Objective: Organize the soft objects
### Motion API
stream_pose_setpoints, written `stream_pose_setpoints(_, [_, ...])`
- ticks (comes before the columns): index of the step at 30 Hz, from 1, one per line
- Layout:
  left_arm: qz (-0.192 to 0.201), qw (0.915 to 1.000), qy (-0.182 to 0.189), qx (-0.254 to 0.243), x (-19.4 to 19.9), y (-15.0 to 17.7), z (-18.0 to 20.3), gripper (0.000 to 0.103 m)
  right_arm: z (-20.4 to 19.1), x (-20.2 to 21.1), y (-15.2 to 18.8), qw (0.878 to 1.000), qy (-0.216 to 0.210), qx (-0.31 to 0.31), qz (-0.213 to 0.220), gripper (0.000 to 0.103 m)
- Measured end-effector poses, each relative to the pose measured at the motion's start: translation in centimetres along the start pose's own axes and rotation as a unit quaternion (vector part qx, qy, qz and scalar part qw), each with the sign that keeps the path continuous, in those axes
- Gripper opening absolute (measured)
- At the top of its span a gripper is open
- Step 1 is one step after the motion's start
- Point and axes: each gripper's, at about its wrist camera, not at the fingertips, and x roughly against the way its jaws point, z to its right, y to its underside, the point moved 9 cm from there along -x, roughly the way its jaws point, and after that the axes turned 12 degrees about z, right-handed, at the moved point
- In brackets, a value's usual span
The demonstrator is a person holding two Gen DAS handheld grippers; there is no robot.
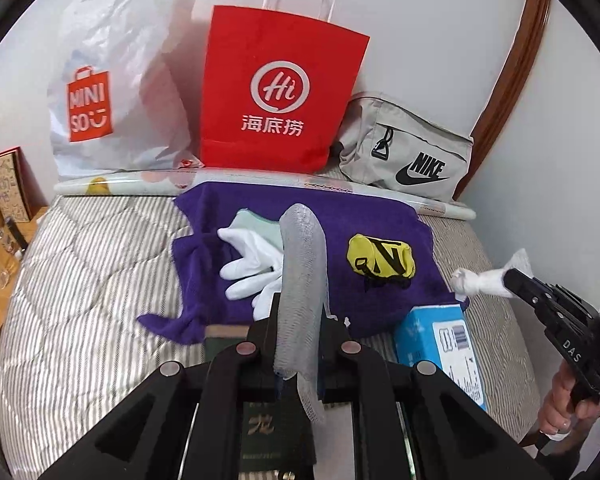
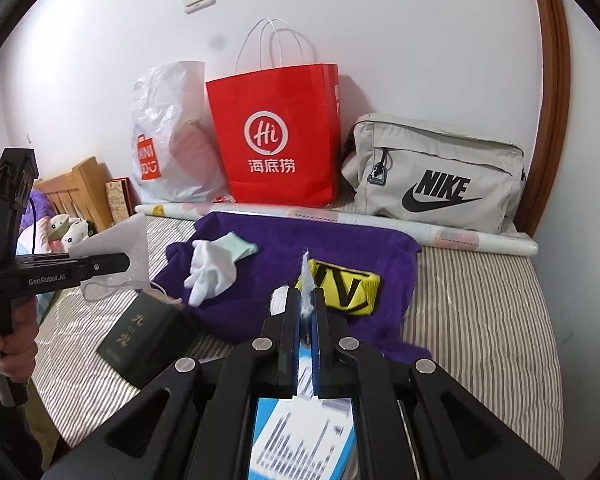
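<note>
My left gripper (image 1: 300, 304) is shut on a grey face mask (image 1: 302, 264) that stands up between its fingers; from the right wrist view it (image 2: 118, 262) holds the mask (image 2: 116, 248) at the left. My right gripper (image 2: 306, 300) is shut on a knotted white cloth (image 2: 306, 280), also seen at the right of the left wrist view (image 1: 484, 278). On the bed a purple towel (image 1: 340, 216) carries white gloves (image 1: 252, 268) and a yellow pouch (image 1: 380, 258).
A white Miniso bag (image 1: 112, 80), a red paper bag (image 1: 280, 92) and a grey Nike bag (image 1: 408, 148) stand against the wall behind a rolled sheet (image 1: 260, 182). A blue box (image 1: 440, 344) and a dark green booklet (image 2: 144, 336) lie on the striped bedding (image 1: 92, 280).
</note>
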Motion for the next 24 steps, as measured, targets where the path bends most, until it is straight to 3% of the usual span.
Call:
stream_pose_setpoints(6, [-0.029,0.9989,0.026,0.028,-3.7,-0.6,0.7,0.011,0.8,-2.7,-0.7,1.000,0.010,0.006,-0.003,0.005])
stream_pose_setpoints(24, [-0.058,0.9980,0.017,0.015,-10.8,-2.7,0.8,0.011,3.0,-10.2,-0.8,0.999,0.023,0.000,-0.025,0.005])
